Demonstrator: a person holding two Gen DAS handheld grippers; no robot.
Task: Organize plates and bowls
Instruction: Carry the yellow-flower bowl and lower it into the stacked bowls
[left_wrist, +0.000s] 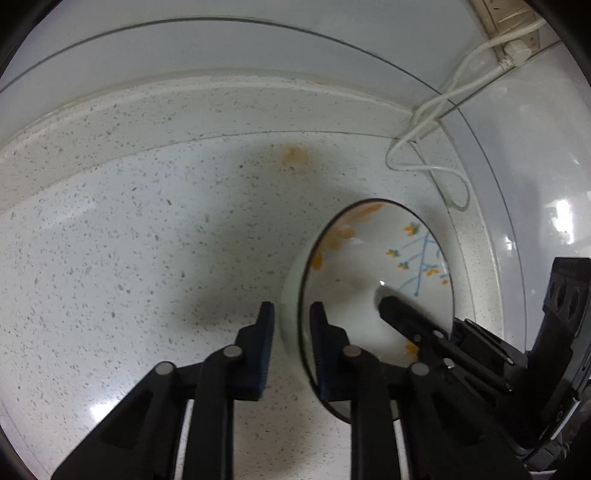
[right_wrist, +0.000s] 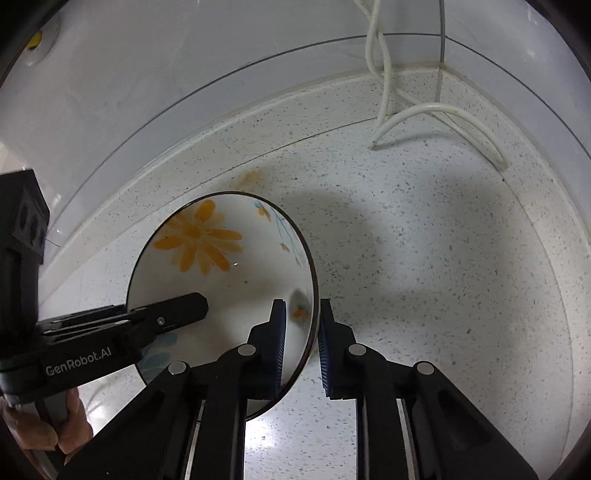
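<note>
Currently both grippers clamp one bowl (left_wrist: 369, 280) on opposite sides of its rim. The left gripper (left_wrist: 291, 347) has one pad outside the wall and one inside, closed onto the near-left part of the rim. The right gripper (right_wrist: 302, 347) holds the opposite side the same way, inner pad against the painted interior, outer pad against the outside wall. In each wrist view the other gripper's finger reaches into the bowl from the far side.

The bowl rests on, or just above, the speckled counter (left_wrist: 129, 240); contact with the surface cannot be confirmed. It lies between the two grippers, so neither hand is nearer. A white cable (right_wrist: 436, 110) lies well apart, by the back wall (left_wrist: 221, 48).

The next move likely depends on both hands rising together, keeping the rim level.
</note>
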